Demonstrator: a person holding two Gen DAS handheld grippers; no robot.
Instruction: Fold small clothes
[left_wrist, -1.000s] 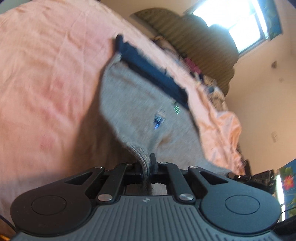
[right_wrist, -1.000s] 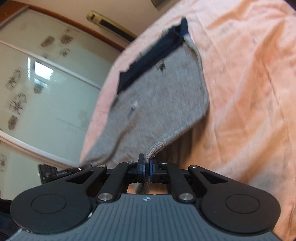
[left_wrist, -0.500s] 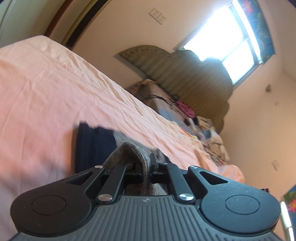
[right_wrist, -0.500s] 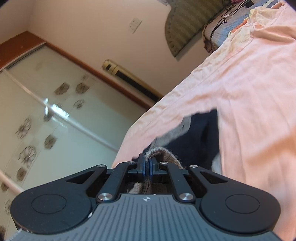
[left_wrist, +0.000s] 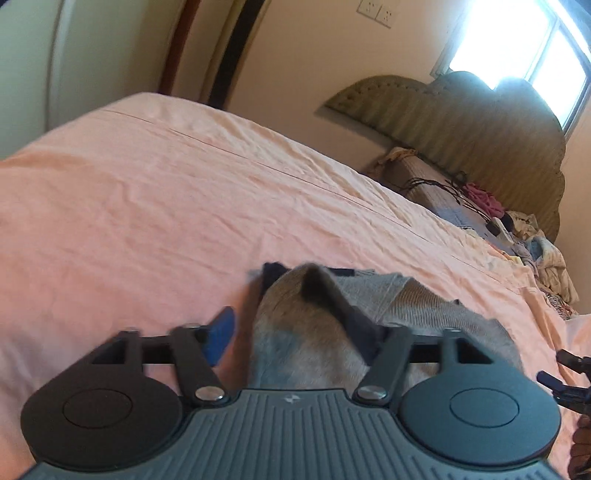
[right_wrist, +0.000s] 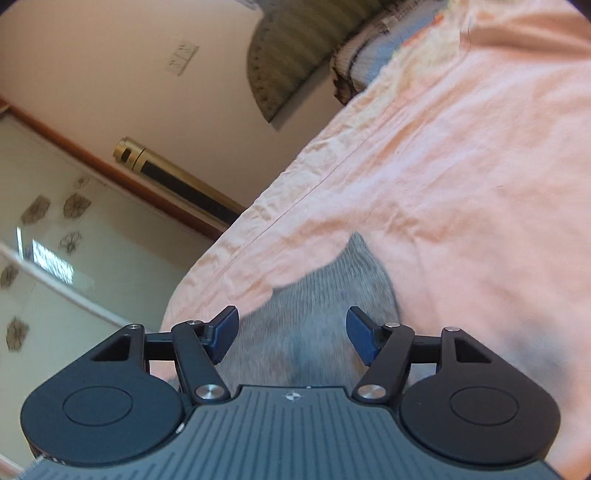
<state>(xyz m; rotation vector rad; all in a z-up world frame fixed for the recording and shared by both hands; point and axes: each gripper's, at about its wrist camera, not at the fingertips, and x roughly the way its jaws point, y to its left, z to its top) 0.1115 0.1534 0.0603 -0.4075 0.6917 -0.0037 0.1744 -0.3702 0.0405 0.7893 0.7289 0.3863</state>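
1. We are folding a small grey garment (left_wrist: 417, 299) with a dark navy band, and it lies on the bed (left_wrist: 155, 206), on the peach sheet.

2. Our left claw (left_wrist: 295, 328) is opening. Its jaws stand wide, and a hump of grey cloth with navy trim rises between them, touching neither blue pad (left_wrist: 221, 334) that we can see. The right-hand pad is hidden behind the navy fabric, so we cannot tell contact there.

3. Our right claw (right_wrist: 293, 332) is opening too. Both its blue pads (right_wrist: 225, 330) show clear of the cloth, with the grey garment (right_wrist: 332, 295) lying loose between and just ahead of them.

4. We judge that the near edge has been carried over the far part and is being let go: one fold laid, not yet smoothed.

5. The relation that matters next: the garment lies straight ahead of and under both claws, its long axis running across from one to the other. In the left view it stretches away to the right, toward the other claw (left_wrist: 565, 373) at the frame's edge. Each claw sits over its own end, so neither is nearer the whole.

6. A further fold would likely bring one end across to the other along that axis. The hump by the left claw may spring back.
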